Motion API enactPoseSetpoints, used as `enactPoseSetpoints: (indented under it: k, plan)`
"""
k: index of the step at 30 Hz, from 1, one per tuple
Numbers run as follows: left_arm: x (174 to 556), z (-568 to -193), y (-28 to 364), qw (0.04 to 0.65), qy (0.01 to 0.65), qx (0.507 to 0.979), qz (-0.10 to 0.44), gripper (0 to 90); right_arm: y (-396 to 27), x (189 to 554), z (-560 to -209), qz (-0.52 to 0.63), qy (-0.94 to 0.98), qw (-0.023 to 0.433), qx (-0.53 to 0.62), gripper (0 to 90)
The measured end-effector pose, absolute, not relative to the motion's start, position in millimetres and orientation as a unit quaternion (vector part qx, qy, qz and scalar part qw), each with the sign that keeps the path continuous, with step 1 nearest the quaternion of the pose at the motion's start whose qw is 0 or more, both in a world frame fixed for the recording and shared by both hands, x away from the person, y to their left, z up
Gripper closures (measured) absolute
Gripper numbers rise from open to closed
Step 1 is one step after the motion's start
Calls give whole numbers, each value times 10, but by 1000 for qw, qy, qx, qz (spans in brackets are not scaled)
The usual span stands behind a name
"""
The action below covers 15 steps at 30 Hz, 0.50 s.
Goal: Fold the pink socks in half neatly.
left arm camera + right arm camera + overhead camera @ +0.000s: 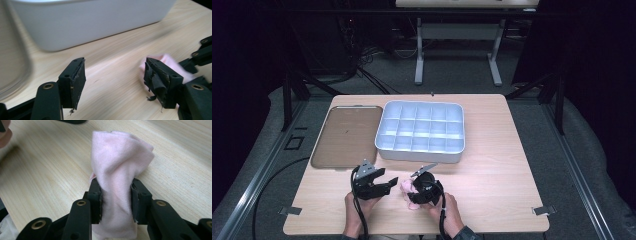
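Right gripper view: the right hand-held gripper (116,200) pinches a rolled pink cloth (120,165), its long axis running up the frame, away from the jaws. The high view puts it at lower centre of the surface (492,165). The left hand-held gripper (115,77) stands spread, nothing between its jaws, the cloth at right.

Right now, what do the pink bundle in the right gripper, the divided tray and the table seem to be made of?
Pink bundle: soft knit or terry cloth, matte; a fine weave and folds show. Divided tray: probably plastic, pale grey-white, smooth with a slight sheen. Table: light wood or wood-look laminate, with visible grain lines.
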<state>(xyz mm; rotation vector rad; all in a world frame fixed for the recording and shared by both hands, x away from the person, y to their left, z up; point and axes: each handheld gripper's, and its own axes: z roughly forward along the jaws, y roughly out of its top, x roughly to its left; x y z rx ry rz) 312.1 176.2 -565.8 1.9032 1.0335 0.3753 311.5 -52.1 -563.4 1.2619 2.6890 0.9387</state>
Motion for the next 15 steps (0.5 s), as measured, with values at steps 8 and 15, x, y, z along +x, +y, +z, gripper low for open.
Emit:
enactPoseSetpoints:
  k: [8,15]
  plan:
    - [3032,-5853,1840,406,440,787,150,282,-519,3155,-5618,297,861,-7,412,699]
    - [2993,-5857,1804,396,437,792,160,263,-507,3159,-5587,286,879,11,382,735]
